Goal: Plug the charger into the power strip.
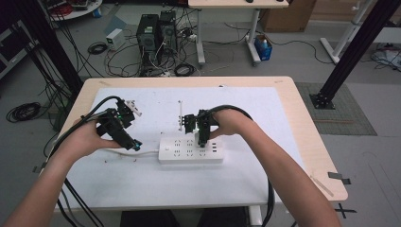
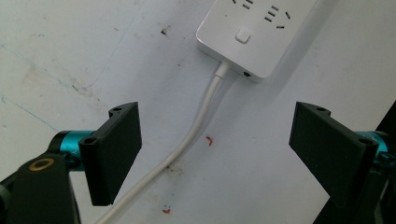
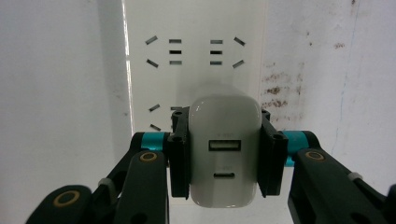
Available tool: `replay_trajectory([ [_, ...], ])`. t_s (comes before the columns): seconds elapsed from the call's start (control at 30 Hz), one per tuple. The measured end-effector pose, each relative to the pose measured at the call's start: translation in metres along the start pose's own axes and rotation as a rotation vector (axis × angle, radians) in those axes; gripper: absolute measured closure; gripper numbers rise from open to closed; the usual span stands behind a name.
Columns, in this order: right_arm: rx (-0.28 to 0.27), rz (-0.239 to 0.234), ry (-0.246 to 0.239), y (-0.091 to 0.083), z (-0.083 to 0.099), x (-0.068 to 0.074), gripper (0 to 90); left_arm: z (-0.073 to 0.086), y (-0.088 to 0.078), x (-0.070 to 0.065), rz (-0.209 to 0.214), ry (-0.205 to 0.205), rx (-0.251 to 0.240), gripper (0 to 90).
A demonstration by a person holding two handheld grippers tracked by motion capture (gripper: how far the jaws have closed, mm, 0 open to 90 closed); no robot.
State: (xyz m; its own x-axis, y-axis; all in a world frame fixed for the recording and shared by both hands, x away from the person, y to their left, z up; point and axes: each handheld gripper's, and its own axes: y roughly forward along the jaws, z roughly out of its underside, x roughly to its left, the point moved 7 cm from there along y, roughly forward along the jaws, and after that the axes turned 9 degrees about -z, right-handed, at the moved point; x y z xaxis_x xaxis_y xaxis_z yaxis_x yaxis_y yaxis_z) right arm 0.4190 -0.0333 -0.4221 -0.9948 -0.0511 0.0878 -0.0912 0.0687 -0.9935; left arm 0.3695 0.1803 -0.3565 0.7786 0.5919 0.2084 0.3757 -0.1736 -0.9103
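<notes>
Clamped between the black jaws of the right gripper (image 3: 224,161) is a glossy white rounded charger block (image 3: 224,154), its face showing one rectangular USB port above a smaller oval one; faint print under each port is too small to read. It sits directly over the white plastic power strip (image 3: 194,56), whose rows of slotted sockets run away from the camera. In the high view the right gripper (image 1: 202,137) stands over the strip (image 1: 190,150) near the middle of the table. The left gripper (image 2: 215,154), jaws wide apart and holding nothing, hovers just left of the strip's end, where a square button (image 2: 243,35) sits and a white round cable (image 2: 196,126) leaves the casing. No brand shows on the strip. A white mat (image 1: 156,179), scuffed and flecked with small red marks, covers the pale wooden table (image 1: 307,127). Beyond lie grey floor, black computer towers (image 1: 156,33), tangled cables and black frame posts.
</notes>
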Motion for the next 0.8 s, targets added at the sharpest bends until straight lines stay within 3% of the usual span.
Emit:
replay_trajectory([
  [0.03, 0.033, 0.002, 0.0, 0.006, 0.002, 0.0, 63.1, 0.0, 0.0, -0.001, 0.0, 0.002, -0.003, 17.1],
  [0.27, -0.011, 0.026, -0.016, 0.007, 0.005, 0.001, 63.2, 0.0, 0.002, -0.004, 0.006, 0.003, -0.003, 17.1],
  [0.4, -0.006, 0.048, -0.023, 0.008, 0.004, 0.004, 63.2, -0.003, 0.002, -0.002, 0.007, 0.0, 0.002, 17.1],
  [0.63, 0.008, 0.021, 0.004, 0.011, 0.001, 0.001, 63.1, -0.01, 0.004, -0.002, 0.011, -0.002, 0.0, 17.1],
  [0.8, -0.03, 0.024, 0.001, 0.014, 0.004, -0.001, 62.9, -0.01, 0.003, -0.002, 0.011, -0.01, -0.014, 17.1],
])
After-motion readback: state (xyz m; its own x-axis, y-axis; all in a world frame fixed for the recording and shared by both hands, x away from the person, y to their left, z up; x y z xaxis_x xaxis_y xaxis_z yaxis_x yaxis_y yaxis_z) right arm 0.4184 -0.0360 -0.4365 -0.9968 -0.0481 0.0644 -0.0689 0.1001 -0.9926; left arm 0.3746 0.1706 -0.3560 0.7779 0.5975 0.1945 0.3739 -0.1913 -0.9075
